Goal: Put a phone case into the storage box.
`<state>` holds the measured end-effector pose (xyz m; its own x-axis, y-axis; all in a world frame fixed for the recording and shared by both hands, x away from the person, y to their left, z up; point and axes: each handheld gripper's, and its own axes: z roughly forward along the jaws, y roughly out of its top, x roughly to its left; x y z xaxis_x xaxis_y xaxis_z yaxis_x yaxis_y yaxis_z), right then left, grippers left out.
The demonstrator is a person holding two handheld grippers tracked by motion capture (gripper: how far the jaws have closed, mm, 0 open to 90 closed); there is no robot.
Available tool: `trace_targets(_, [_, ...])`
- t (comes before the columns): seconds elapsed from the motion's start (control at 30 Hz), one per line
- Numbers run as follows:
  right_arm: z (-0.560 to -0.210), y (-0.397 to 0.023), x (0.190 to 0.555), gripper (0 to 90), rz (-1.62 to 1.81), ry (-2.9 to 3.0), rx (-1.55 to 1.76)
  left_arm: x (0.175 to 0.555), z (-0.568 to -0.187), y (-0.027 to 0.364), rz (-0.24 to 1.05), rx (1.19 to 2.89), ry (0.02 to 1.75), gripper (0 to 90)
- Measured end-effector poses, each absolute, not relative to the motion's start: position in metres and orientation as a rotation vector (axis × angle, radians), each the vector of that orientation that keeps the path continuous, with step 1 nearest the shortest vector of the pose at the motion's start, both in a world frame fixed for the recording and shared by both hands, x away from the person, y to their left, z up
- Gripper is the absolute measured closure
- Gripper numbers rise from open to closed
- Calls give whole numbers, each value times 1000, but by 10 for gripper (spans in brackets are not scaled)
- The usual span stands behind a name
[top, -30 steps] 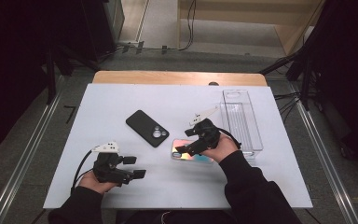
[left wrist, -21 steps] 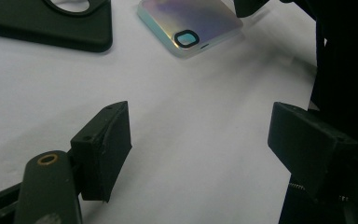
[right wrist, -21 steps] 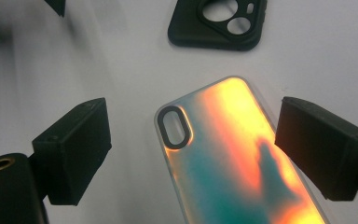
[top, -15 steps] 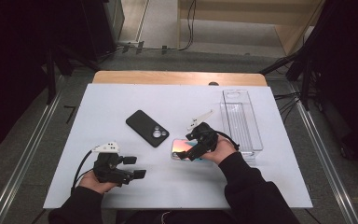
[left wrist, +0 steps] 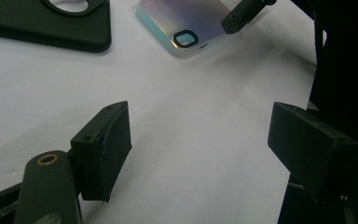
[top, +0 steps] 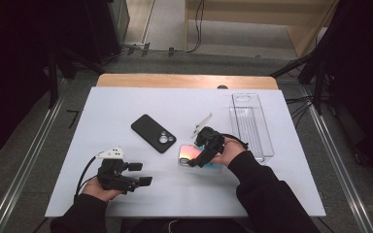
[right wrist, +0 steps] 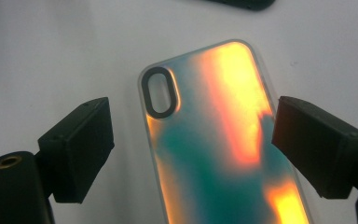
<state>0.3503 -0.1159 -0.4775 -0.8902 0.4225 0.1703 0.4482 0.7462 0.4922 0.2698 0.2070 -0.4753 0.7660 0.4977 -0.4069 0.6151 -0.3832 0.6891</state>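
An iridescent phone case (top: 187, 154) lies flat on the white table (top: 272, 184), back up, with its camera cutout (right wrist: 161, 91) toward the far side. My right gripper (top: 197, 159) hovers over it, open. In the right gripper view the case (right wrist: 214, 140) lies between the two jaws (right wrist: 191, 121); the left pad stands clear of its edge. A black phone case (top: 153, 133) lies to the left of it. My left gripper (top: 140, 174) rests near the front left, open with only bare table between its jaws (left wrist: 203, 123). The left gripper view shows the iridescent case (left wrist: 186, 18) farther off.
A clear plastic tray (top: 252, 126) stands lengthwise at the right of the table. A wooden strip (top: 184, 81) runs along the far edge. Metal rails (top: 29, 160) flank the table on both sides. The black case (left wrist: 46, 23) lies beyond my left gripper.
My right gripper has edged slightly nearer and lower over the iridescent case. The left gripper and both cases have stayed put.
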Motion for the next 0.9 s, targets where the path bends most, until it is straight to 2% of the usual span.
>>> trace_targets(0.9, [-490, -110, 358, 90, -592, -3005, -598, 270, -475, 207, -164, 2057, 832, 220])
